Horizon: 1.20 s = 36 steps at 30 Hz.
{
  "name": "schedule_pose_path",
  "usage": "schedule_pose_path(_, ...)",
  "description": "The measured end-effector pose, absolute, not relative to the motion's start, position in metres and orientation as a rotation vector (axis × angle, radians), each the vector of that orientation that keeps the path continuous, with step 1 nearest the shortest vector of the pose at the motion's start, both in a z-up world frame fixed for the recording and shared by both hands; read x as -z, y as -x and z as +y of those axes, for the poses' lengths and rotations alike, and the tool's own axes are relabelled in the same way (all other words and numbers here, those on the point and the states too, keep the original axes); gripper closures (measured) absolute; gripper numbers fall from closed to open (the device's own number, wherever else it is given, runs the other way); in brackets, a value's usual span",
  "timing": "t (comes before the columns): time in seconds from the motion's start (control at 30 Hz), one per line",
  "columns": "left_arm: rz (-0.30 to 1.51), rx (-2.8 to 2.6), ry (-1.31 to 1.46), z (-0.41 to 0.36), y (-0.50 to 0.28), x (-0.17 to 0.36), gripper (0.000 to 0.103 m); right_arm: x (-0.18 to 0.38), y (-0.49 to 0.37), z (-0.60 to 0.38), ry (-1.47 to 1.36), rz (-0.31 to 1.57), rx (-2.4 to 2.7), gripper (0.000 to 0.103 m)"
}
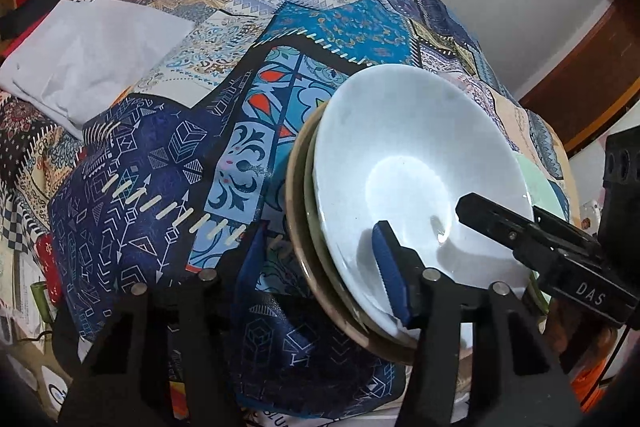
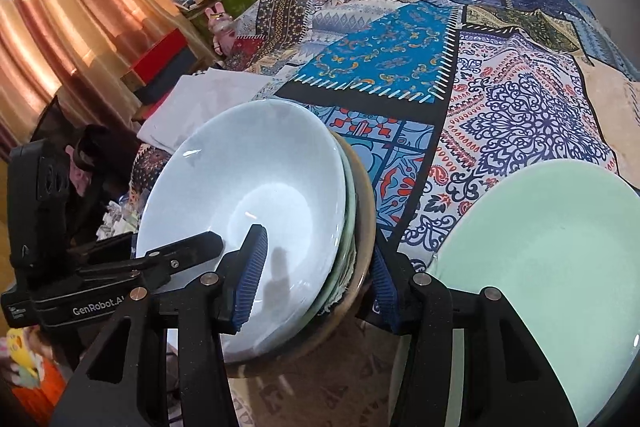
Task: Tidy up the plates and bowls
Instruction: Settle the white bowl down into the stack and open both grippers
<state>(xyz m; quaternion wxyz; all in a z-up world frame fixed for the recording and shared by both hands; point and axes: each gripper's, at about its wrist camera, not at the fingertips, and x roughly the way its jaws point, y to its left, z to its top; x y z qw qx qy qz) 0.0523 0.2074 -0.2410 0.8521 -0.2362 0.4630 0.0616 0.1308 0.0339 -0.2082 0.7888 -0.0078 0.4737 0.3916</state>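
- The left gripper (image 1: 318, 251) is nearest the camera. Its tongs are spread and stand astride the left rim of the stack (image 1: 306, 227): one blue pad is outside the rim, the other inside the white bowl (image 1: 400, 147). I cannot tell if the pads touch yet.
- The stack lies on the patchwork cloth (image 1: 160, 167), to the right of a folded white cloth (image 1: 80, 59). The white bowl is on top, thin greenish dishes are under it, and a brown bowl (image 2: 366, 211) is at the bottom.
- The right gripper (image 2: 320, 251) is astride the opposite rim in the same way, tongs spread. The inner pad throws a shadow on the bowl, so I judge that it is not pressing.
- A green plate (image 2: 540, 267) lies apart, just to the right of the stack.
- To do this step well, both grippers should close together and evenly, catching all the layers and not only the top bowl. Then lift the stack level, because glazed dishes slide easily.
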Motion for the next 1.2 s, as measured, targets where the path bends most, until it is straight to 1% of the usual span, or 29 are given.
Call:
schedule_pose_path(0.07,0.975,-0.118,0.493,0.207,-0.053,0.24,0.054,0.209,-0.13,0.036,0.026,1.012,-0.828,0.061)
schedule_pose_path(0.13,0.984,-0.092,0.491,0.205,-0.055,0.238,0.067,0.21,-0.13,0.038,0.045,1.004,-0.815,0.063)
schedule_pose_path(0.47,1.002,-0.152,0.419,0.188,-0.059,0.227,0.066,0.21,-0.135,0.038,0.021,1.019,-0.779,0.065)
schedule_pose_path(0.73,1.01,-0.154,0.429,0.183,-0.061,0.22,0.066,0.203,-0.134,0.032,0.002,1.013,-0.761,0.064)
schedule_pose_path(1.2,0.941,-0.119,0.382,0.154,-0.07,0.175,0.067,0.167,-0.133,-0.002,-0.045,0.936,-0.736,0.064)
